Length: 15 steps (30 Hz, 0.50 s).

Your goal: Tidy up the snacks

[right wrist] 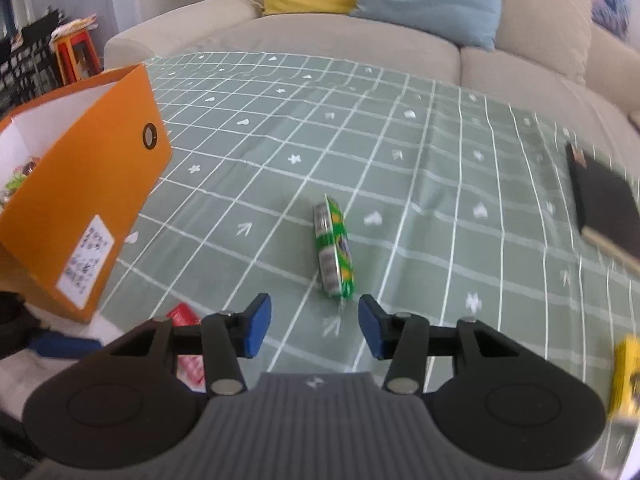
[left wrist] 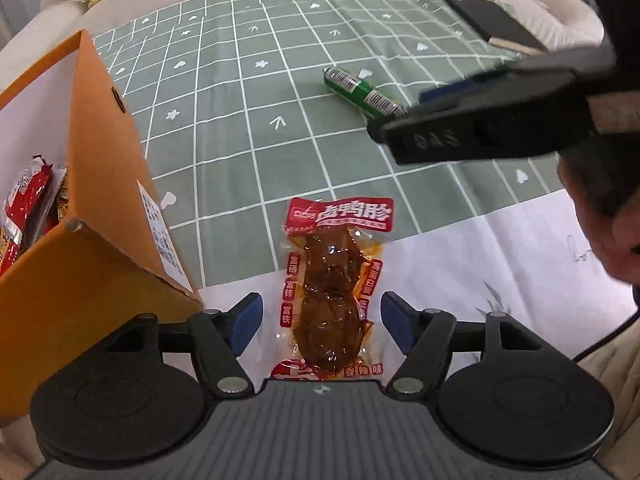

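Left wrist view: I have the left gripper [left wrist: 322, 322] with its jaws spread wide, the blue pads [left wrist: 248, 322] standing either side of a red snack packet [left wrist: 332, 284] without touching it. The packet lies flat at lower centre of the frame, lengthwise between the fingers, dark brown contents visible through its clear window, half on the white part of the cloth and half on the green checked tablecloth [left wrist: 280, 60]. Just left of it stands the orange box [left wrist: 100, 184], open-topped, with a white label on its near wall and red packets inside [left wrist: 24, 208] at the far left edge. In the upper right of the frame a green snack pack [left wrist: 360, 90] lies on the cloth, and the right gripper [left wrist: 472, 120] reaches in beside it.

Right wrist view: the right gripper [right wrist: 315, 328] is likewise parted, nothing between its pads. The green pack [right wrist: 334, 256] sits at centre frame, just beyond the fingertips, on the checked cloth [right wrist: 400, 152]. The orange box [right wrist: 84, 200] occupies the left side. A black notebook [right wrist: 600, 200] lies at the right edge, a blurred yellow item [right wrist: 626, 380] at lower right, and a beige sofa with yellow and blue cushions [right wrist: 320, 32] runs across the top.
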### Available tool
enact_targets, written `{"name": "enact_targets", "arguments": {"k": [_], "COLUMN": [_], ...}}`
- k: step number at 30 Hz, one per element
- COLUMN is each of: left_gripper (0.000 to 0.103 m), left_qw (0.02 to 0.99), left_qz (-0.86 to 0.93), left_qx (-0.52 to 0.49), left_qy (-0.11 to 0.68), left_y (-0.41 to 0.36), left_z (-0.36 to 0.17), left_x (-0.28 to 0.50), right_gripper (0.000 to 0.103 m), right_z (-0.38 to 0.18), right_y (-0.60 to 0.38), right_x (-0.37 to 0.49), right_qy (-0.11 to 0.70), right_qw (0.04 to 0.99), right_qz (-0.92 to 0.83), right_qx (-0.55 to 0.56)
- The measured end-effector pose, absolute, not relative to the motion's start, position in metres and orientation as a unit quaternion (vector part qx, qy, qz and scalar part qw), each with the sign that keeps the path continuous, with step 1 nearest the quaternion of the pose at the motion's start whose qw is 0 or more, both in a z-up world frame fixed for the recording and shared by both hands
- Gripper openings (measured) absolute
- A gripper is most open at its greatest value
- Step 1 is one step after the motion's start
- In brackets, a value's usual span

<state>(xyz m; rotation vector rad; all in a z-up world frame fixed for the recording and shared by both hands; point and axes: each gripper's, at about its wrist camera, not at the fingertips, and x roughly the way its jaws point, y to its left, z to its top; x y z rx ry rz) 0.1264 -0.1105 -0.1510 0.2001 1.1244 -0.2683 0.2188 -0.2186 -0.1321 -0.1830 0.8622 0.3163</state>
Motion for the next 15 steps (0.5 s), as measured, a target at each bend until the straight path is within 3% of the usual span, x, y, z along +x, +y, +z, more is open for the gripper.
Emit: {"name": "enact_targets", "arguments": {"k": [5,10,15], "left_gripper": [0.071,0.047,0.047], "left_qw": [0.824,0.823,0.824], "left_qz": [-0.112,-0.113,-0.112], "left_qx": [0.087,0.1,0.104], "left_qy": [0.549,0.548,0.546], "left_y": [-0.116,-0.124,-0.128], "left_z": [-0.152,-0.147,-0.146], "left_x": [0.131,0.134,0.136], "right_gripper": [0.047,0.047,0.046], "right_z": [-0.142,-0.15,-0.156], "right_y": [-0.217,-0.219,-0.221], "right_x": [0.236,0.25,0.259], "right_qy": [0.418,0.425,0.431], "right_qw": [0.891,0.888,0.887], "right_qz": [0.146,0.146,0.148], "right_qx": [-0.104,-0.092,-0.073]}}
